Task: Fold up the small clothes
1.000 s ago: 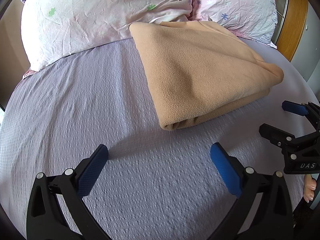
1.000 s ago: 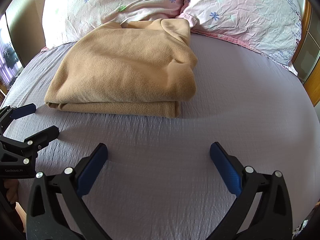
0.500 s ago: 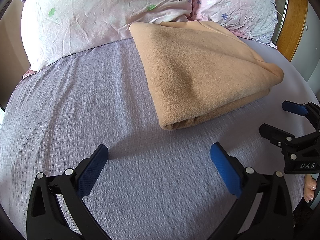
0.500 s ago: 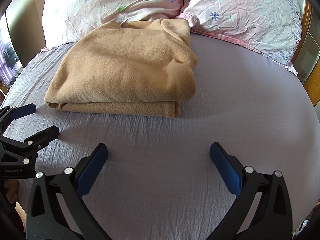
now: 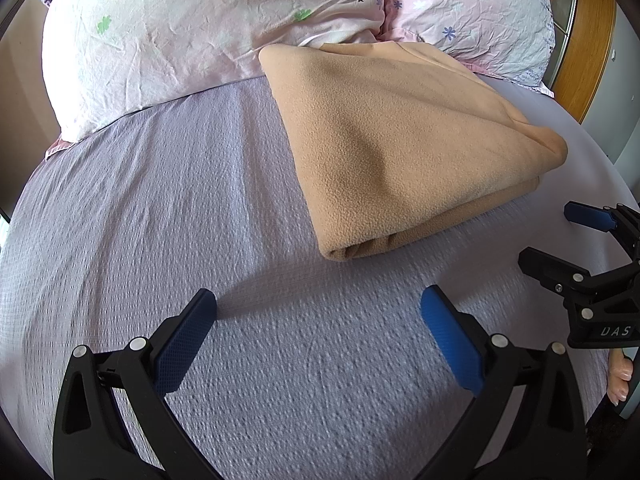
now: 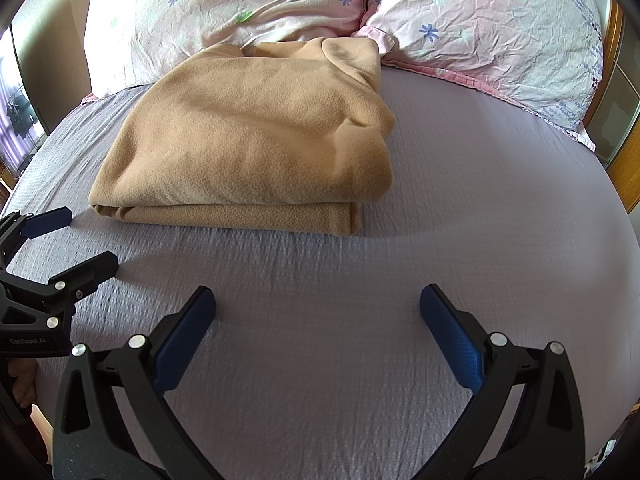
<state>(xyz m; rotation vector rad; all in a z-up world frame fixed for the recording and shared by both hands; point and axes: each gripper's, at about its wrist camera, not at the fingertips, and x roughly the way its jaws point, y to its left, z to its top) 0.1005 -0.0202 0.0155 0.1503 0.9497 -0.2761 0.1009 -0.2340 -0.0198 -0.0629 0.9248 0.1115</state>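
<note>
A tan fleece cloth point(image 5: 400, 140) lies folded in a thick rectangle on the lilac bed sheet point(image 5: 160, 200), its far edge against the pillows. It also shows in the right wrist view point(image 6: 256, 136). My left gripper point(image 5: 318, 320) is open and empty, low over the sheet, short of the cloth's near corner. My right gripper point(image 6: 318, 320) is open and empty, in front of the cloth's folded edge. Each gripper shows at the side of the other's view: the right one point(image 5: 560, 240) and the left one point(image 6: 68, 240).
Two pale pink floral pillows point(image 5: 200, 28) point(image 6: 500, 28) lie along the head of the bed. A wooden frame point(image 5: 584, 40) stands at the far right. The sheet point(image 6: 480, 200) stretches bare to the right of the cloth.
</note>
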